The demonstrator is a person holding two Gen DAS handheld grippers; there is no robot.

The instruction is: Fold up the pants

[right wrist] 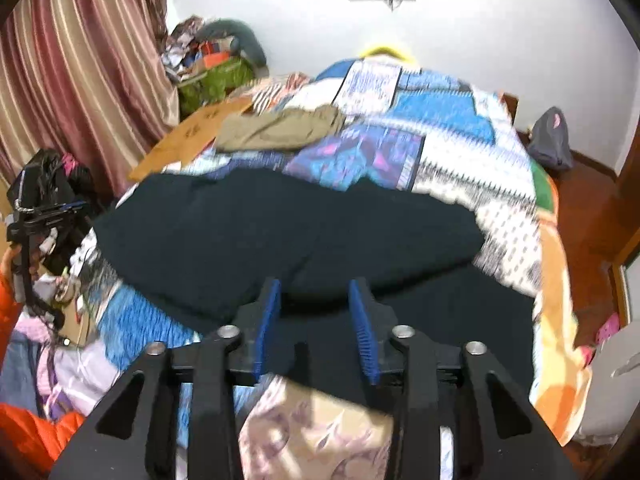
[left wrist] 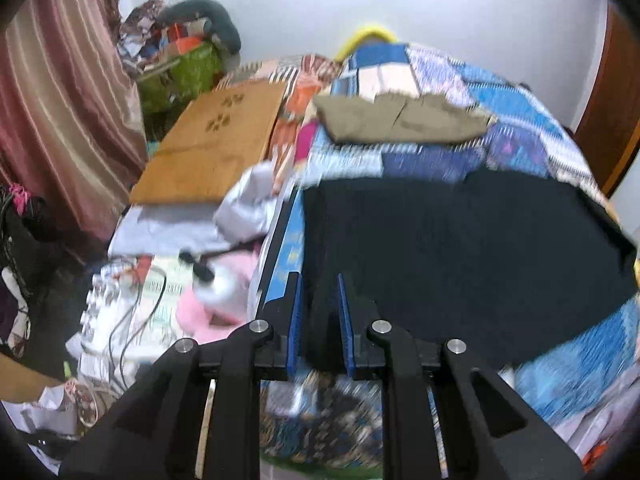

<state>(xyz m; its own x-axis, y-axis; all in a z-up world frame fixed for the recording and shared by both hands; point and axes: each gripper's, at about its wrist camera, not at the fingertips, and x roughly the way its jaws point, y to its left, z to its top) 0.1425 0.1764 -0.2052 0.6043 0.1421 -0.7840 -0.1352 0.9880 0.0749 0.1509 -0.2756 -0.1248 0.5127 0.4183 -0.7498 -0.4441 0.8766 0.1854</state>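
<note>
The dark navy fabric pants are spread flat across the middle of the patchwork quilted bed, probably so they fold clean. The left gripper has its fingers slightly apart with a fabric edge between them (grip unclear). The right gripper fingers are apart, holding nothing.

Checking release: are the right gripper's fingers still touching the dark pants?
Cannot tell. In the right wrist view the right gripper stands open over the dark pants, but blur hides any gap beneath its fingers.
</note>
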